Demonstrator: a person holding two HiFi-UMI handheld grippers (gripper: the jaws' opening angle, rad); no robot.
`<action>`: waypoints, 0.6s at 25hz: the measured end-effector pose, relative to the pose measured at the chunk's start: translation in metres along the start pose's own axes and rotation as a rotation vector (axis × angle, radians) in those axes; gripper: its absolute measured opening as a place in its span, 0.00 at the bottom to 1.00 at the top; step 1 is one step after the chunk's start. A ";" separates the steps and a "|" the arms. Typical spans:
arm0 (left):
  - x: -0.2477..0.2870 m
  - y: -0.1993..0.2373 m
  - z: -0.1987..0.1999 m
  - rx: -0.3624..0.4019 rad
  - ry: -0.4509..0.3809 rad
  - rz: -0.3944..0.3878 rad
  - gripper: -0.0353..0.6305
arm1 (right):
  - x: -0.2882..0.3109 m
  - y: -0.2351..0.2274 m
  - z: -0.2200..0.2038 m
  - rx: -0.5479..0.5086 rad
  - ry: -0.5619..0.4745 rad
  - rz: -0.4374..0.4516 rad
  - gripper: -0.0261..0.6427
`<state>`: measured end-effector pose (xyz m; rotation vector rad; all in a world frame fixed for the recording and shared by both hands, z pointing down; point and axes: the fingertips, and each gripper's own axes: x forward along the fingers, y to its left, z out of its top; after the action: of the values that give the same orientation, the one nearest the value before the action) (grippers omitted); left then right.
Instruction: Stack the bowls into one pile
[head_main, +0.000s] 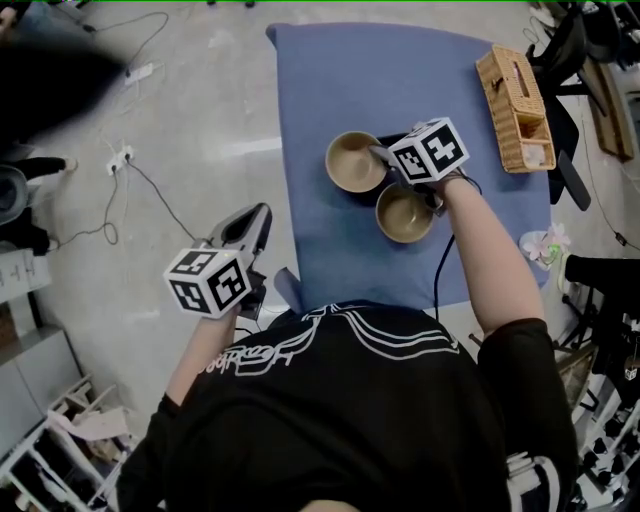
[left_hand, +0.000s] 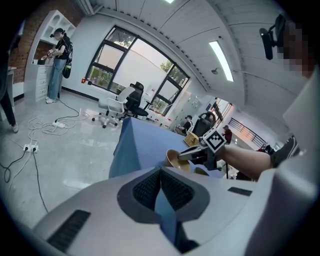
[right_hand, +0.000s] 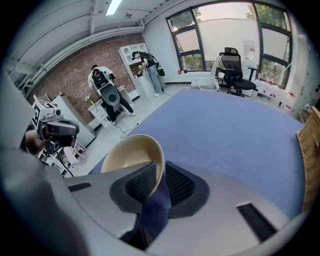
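Observation:
Two tan bowls sit side by side on the blue table (head_main: 330, 80). My right gripper (head_main: 378, 153) is at the right rim of the farther bowl (head_main: 355, 160). In the right gripper view that bowl (right_hand: 130, 152) has its rim between the two pads, one inside and one outside, and the right gripper (right_hand: 157, 172) is shut on it. The nearer bowl (head_main: 403, 214) lies just below my right hand, untouched. My left gripper (head_main: 262, 212) hangs over the floor left of the table, with its jaws (left_hand: 160, 172) together on nothing. From there the held bowl (left_hand: 175, 159) shows ahead.
A wicker basket (head_main: 515, 108) stands at the table's right edge. Cables and a power strip (head_main: 120, 160) lie on the floor to the left. Office chairs (left_hand: 122, 102) and people stand farther off in the room.

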<state>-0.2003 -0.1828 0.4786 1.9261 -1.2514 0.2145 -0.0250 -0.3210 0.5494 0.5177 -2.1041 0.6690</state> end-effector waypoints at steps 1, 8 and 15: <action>-0.001 0.001 0.000 -0.001 -0.001 0.000 0.09 | 0.000 -0.001 0.001 0.009 -0.003 -0.001 0.15; -0.006 0.005 -0.006 0.003 -0.006 -0.003 0.09 | -0.002 -0.001 0.000 0.042 -0.021 -0.018 0.12; -0.012 0.005 -0.007 0.007 -0.010 -0.015 0.09 | -0.011 -0.002 0.006 0.068 -0.062 -0.043 0.10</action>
<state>-0.2088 -0.1702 0.4798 1.9442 -1.2437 0.2016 -0.0212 -0.3245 0.5375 0.6273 -2.1279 0.7094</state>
